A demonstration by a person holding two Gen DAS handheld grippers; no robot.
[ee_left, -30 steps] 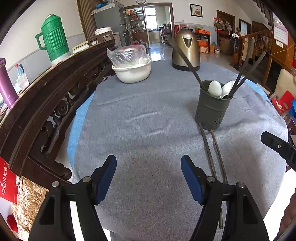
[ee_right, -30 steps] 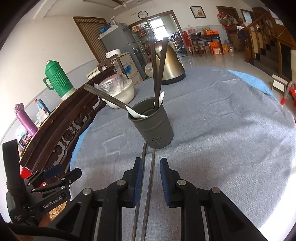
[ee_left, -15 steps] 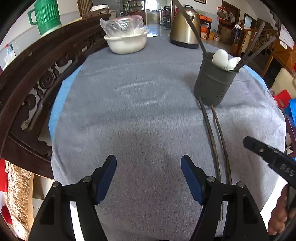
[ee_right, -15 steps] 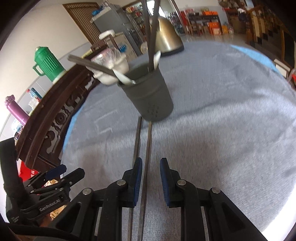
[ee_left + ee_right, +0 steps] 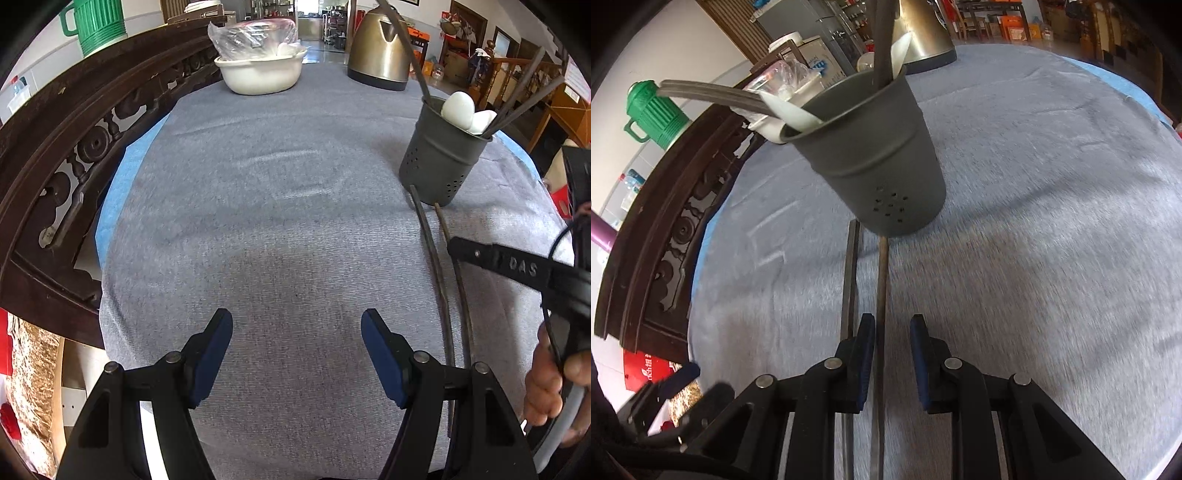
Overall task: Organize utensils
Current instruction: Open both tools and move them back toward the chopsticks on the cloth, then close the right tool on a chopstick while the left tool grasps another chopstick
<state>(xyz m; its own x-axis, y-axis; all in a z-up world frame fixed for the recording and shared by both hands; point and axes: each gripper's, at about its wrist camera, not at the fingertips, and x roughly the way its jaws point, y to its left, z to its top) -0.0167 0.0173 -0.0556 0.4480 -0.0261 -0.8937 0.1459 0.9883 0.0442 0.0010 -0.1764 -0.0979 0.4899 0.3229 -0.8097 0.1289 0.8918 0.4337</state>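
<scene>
Right gripper (image 5: 893,349) sat narrowly apart, straddling one dark thin chopstick (image 5: 881,295) without clamping; second chopstick (image 5: 850,280) lay left. Dark grey perforated utensil holder (image 5: 886,177) stood upper centre. Left gripper (image 5: 296,356) gaped, empty.

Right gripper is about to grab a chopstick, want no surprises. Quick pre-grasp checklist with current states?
1. Right gripper jaws apart, nothing pinched: ok.
2. One chopstick lined up between the jaws, its twin outside the left finger: ok.
3. Pads touching the chopstick or cloth: cannot tell, the view is blurred.
4. Utensil holder upright with room at its mouth beside the white spoons: ok.
5. Left gripper open, empty, clear of both chopsticks: ok.
6. Chopstick tips lie right at the holder's base, so lifting may nudge it: cannot tell.
</scene>
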